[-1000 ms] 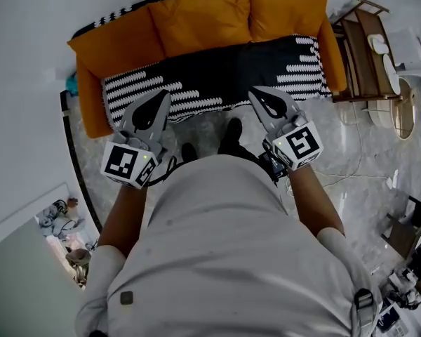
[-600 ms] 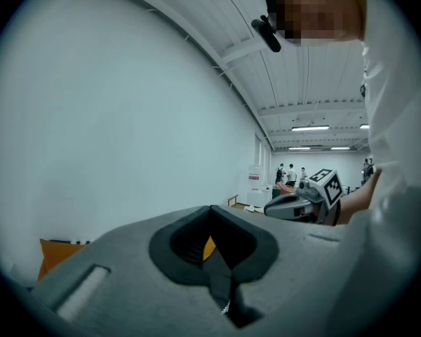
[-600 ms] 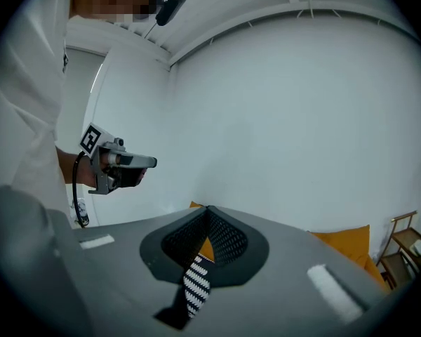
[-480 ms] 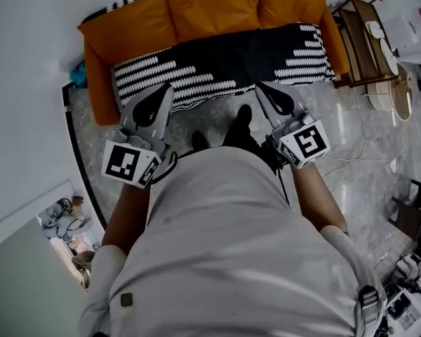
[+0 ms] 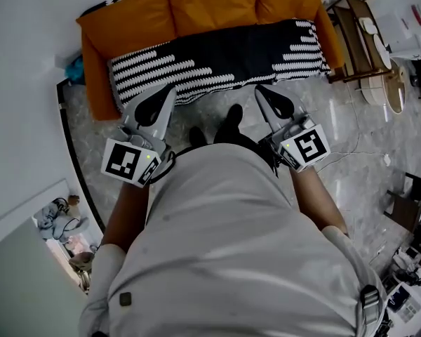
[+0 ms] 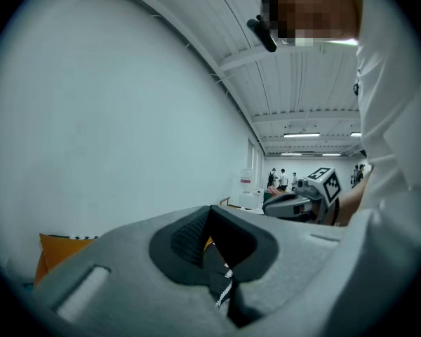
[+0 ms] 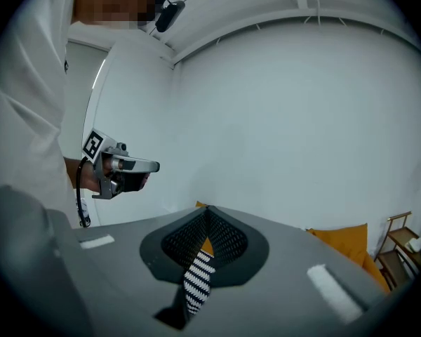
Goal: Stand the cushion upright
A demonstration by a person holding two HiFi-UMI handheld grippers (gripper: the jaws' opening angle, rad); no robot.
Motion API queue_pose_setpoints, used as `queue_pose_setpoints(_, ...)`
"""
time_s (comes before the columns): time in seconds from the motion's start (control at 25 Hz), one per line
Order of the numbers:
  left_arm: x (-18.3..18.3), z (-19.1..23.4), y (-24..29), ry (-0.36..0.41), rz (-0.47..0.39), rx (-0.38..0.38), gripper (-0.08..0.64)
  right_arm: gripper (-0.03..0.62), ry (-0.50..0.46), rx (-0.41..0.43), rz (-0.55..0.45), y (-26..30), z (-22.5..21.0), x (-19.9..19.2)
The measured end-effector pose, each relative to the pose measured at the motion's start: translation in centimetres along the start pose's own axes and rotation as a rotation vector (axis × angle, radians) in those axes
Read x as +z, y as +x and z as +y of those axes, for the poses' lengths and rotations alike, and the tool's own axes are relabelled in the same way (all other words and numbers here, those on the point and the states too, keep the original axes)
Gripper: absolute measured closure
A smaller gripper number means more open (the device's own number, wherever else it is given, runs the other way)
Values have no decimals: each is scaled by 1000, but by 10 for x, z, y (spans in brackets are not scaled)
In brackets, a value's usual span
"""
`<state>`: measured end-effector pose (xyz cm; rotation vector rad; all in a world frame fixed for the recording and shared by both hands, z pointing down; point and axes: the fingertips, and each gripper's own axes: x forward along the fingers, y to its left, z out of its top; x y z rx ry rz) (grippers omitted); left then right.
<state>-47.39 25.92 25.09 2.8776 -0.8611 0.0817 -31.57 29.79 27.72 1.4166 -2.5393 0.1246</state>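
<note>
While the black-and-white cushion (image 5: 217, 55) lies flat on the orange sofa (image 5: 217, 2) seat, the left claw (image 5: 171, 88) and right claw (image 5: 258, 89) hover before its front edge, both closed tight and empty, apparently not touching it.

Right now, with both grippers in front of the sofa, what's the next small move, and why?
Probably open both jaws. The left gripper and right gripper are shut and empty, while the black-and-white cushion lies flat on the orange sofa, not yet gripped.
</note>
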Motion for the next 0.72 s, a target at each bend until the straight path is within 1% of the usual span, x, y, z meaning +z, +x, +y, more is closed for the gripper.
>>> queue_pose_setpoints(0.24, 1, 1, -2, -12, -6, -11, 557, 581, -17, 3, -10, 1, 5, 10)
queue_pose_setpoints(0.72, 12, -2, 6, 7, -16, -38, 557, 581, -20, -2, -27, -1, 4, 21)
